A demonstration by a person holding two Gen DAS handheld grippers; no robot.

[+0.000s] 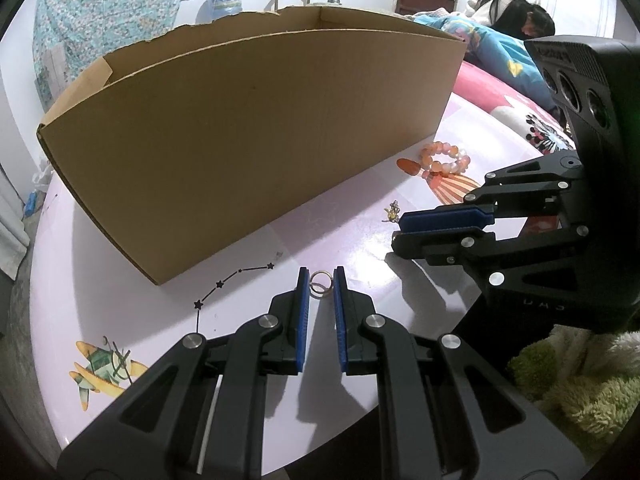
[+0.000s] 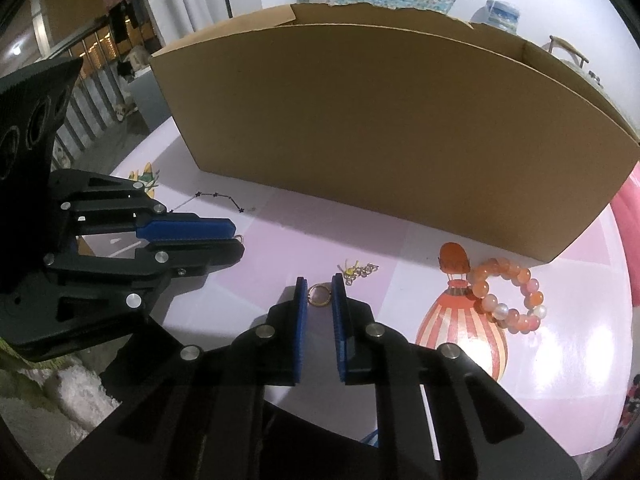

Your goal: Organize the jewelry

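Left gripper (image 1: 321,280) was clamped on a ring (image 1: 320,282). Right gripper (image 2: 319,292) pinched a second ring (image 2: 319,294). Bracelet (image 2: 506,295) lay beside the box (image 2: 380,120).

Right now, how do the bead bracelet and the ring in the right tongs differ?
The bracelet is a loop of round orange and pink beads; the ring is one thin gold band. The bracelet is much the larger. The bracelet lies free on the table by the box; the ring sits between the pads of the right tongs, which are shut on it. Both are outside the box.
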